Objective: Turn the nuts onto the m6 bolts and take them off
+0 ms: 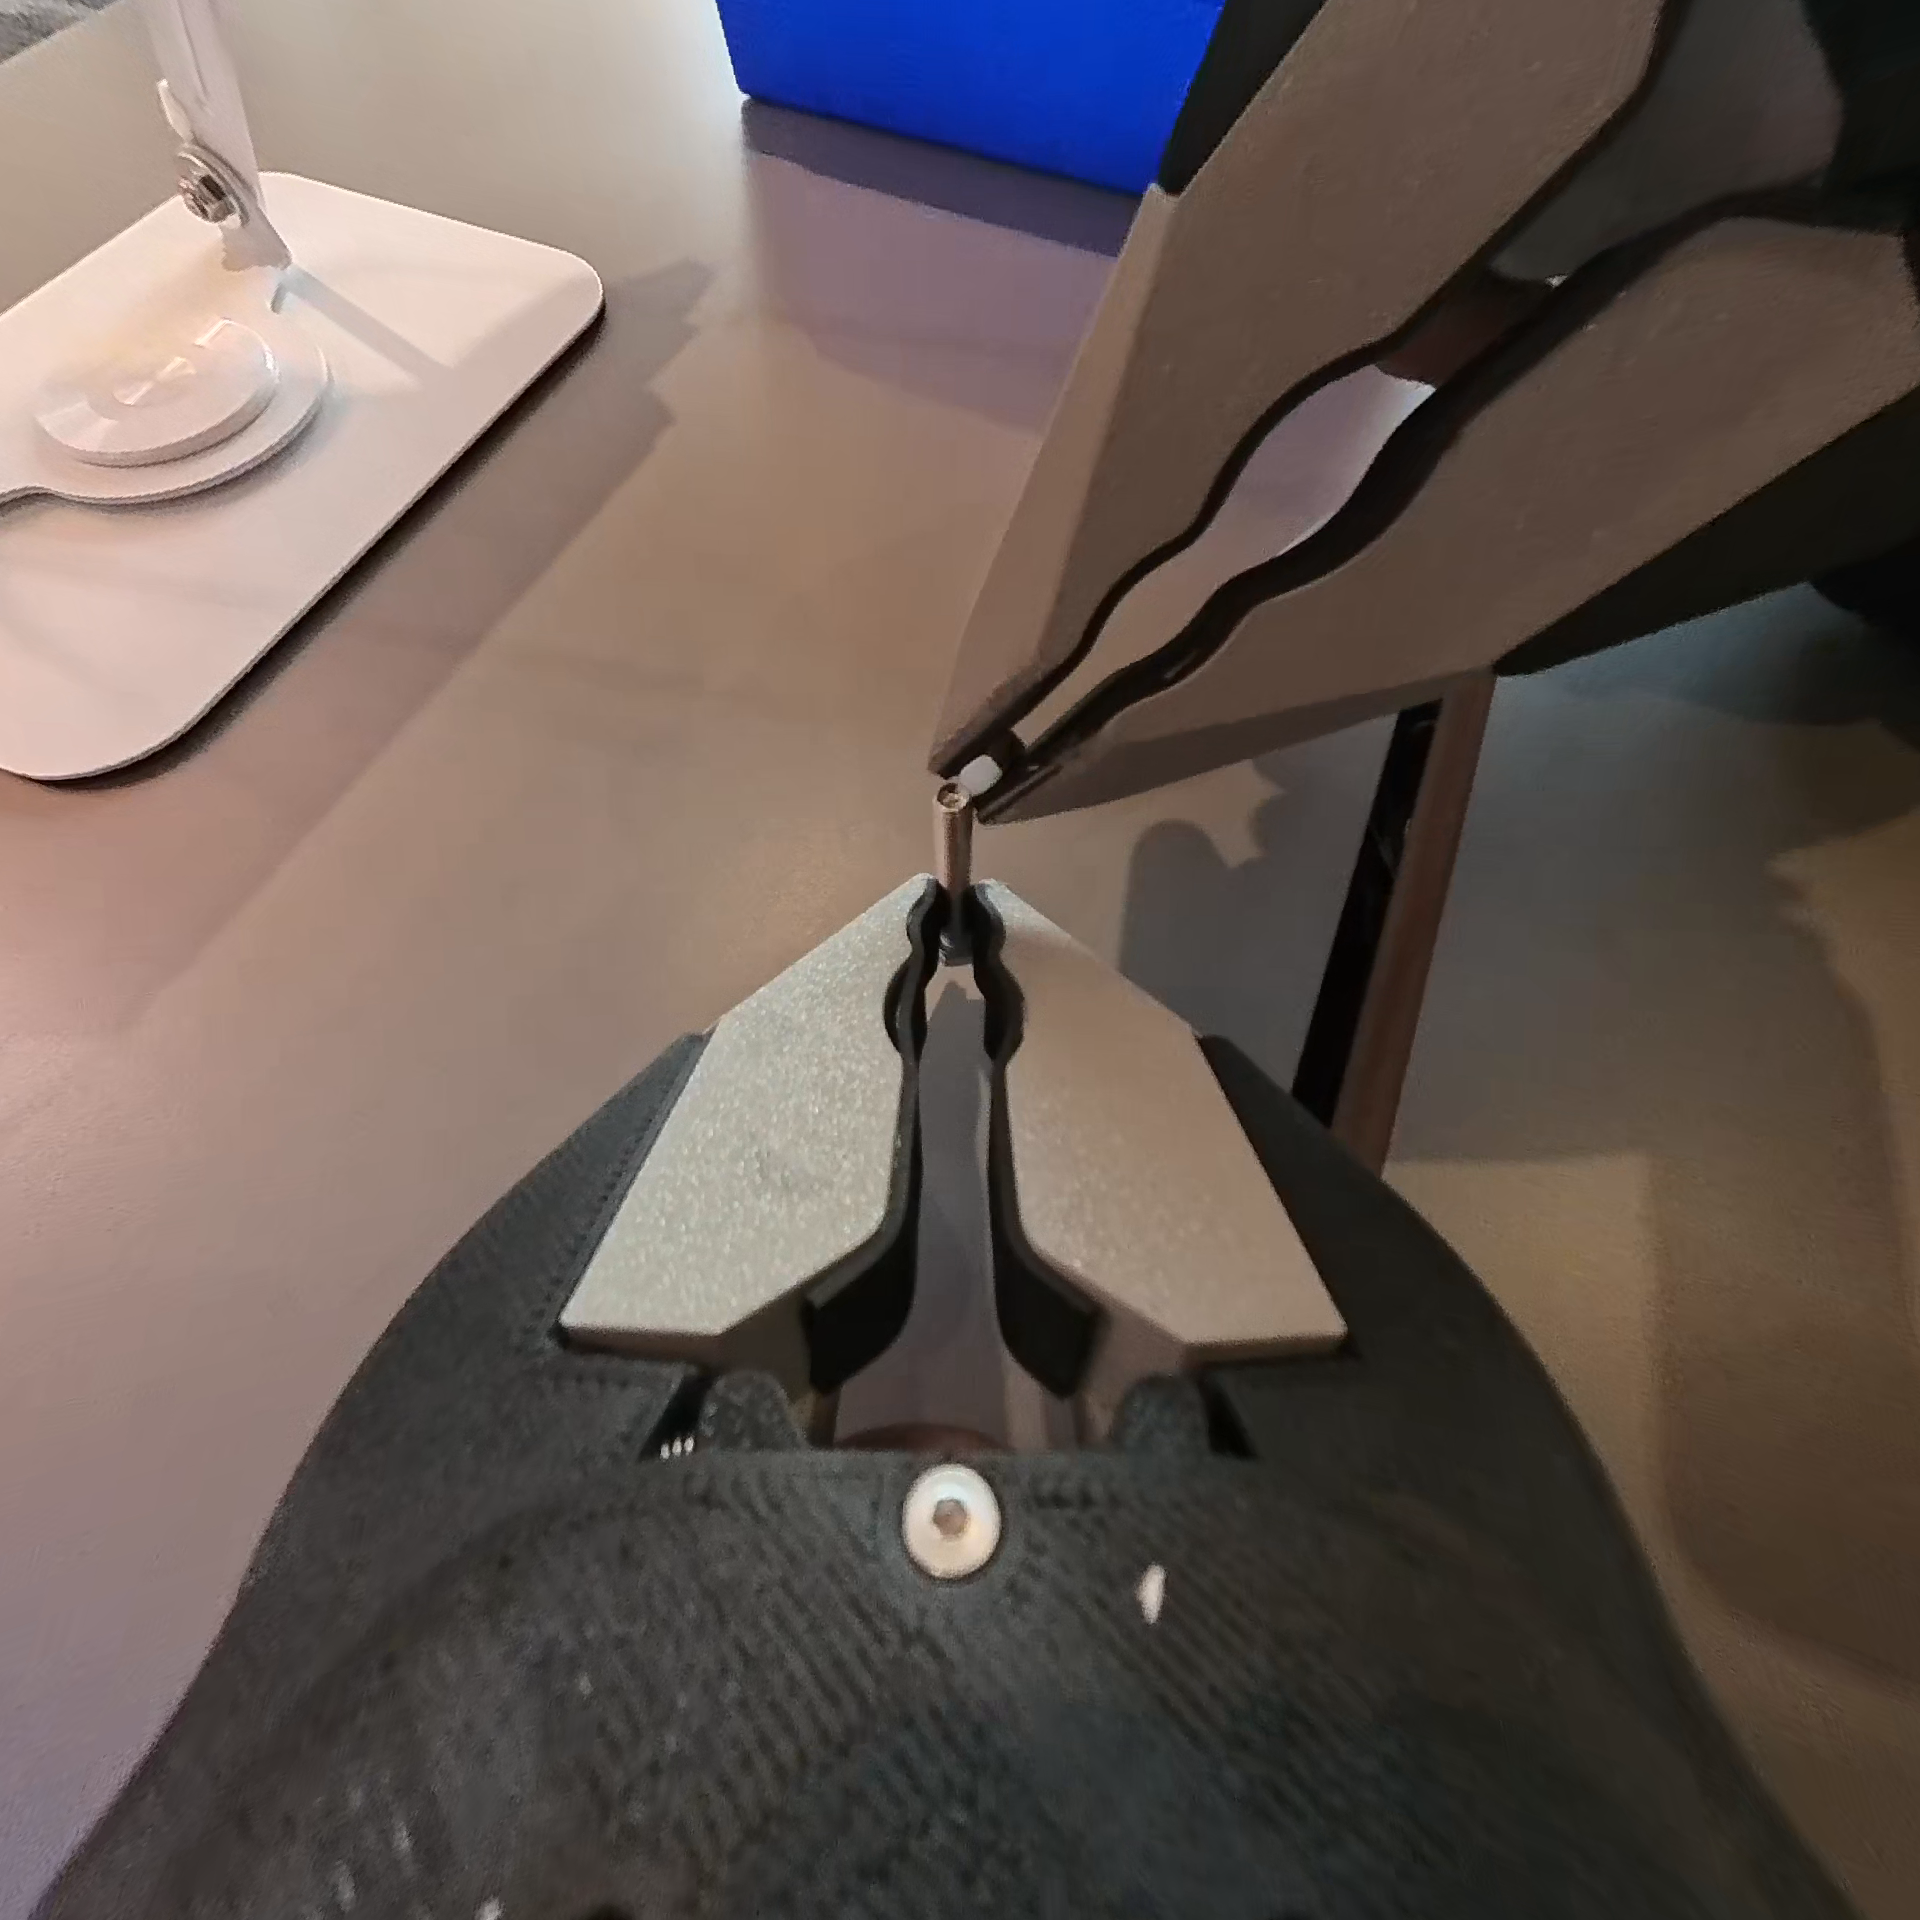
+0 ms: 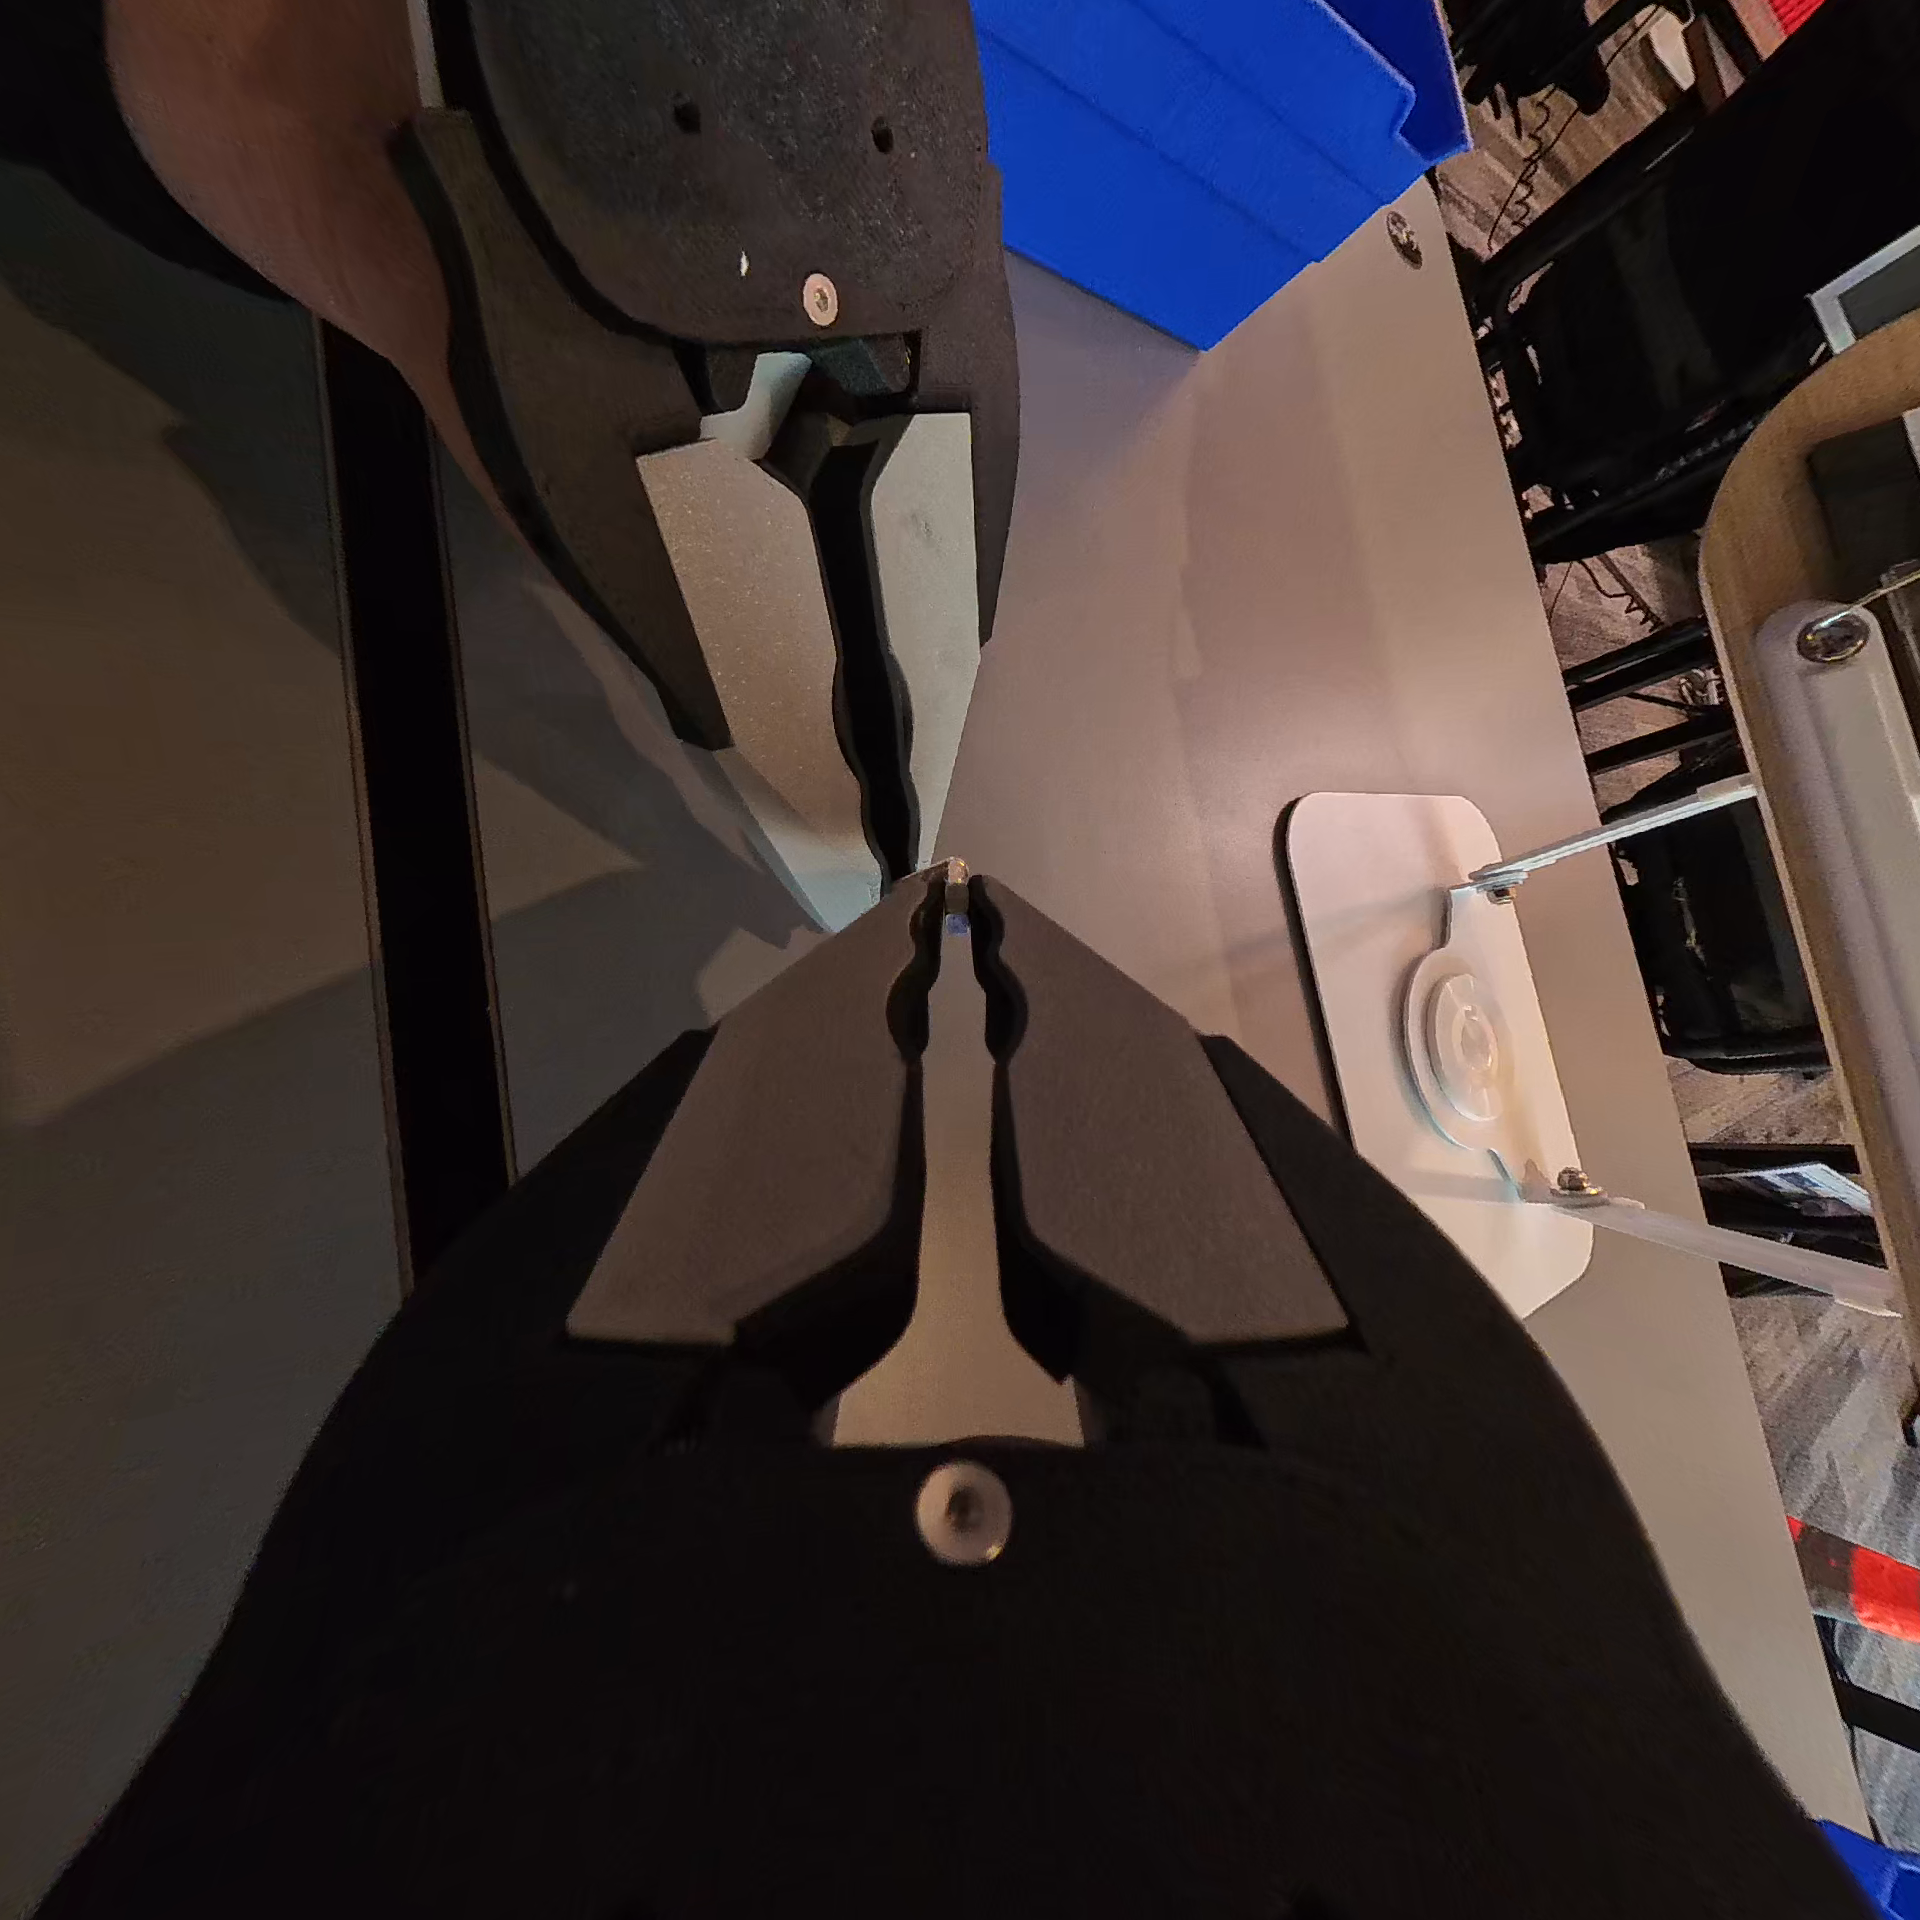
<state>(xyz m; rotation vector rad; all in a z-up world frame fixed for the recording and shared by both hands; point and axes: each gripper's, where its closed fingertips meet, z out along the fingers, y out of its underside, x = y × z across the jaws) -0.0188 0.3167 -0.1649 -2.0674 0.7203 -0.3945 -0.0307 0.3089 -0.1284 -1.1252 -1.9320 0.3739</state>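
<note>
My left gripper (image 1: 951, 914) is shut on a thin steel bolt (image 1: 950, 847). The bolt's shaft sticks out past the fingertips with its end free. My right gripper (image 1: 985, 781) reaches in from the upper right and is shut on a small pale nut (image 1: 985, 773). The nut sits right at the bolt's free end, touching or nearly touching it. In the right wrist view my right gripper (image 2: 954, 906) pinches the nut (image 2: 954, 891) at its tips. The left gripper (image 2: 900, 868) comes down from the top to meet it. The bolt is mostly hidden there.
A white stand base (image 1: 312, 416) lies on the grey table at the left and also shows in the right wrist view (image 2: 1434, 1039). A blue bin (image 1: 966, 83) stands at the back. A dark gap between tabletops (image 1: 1382, 914) runs beside the grippers. The grippers are tip to tip, or close to it.
</note>
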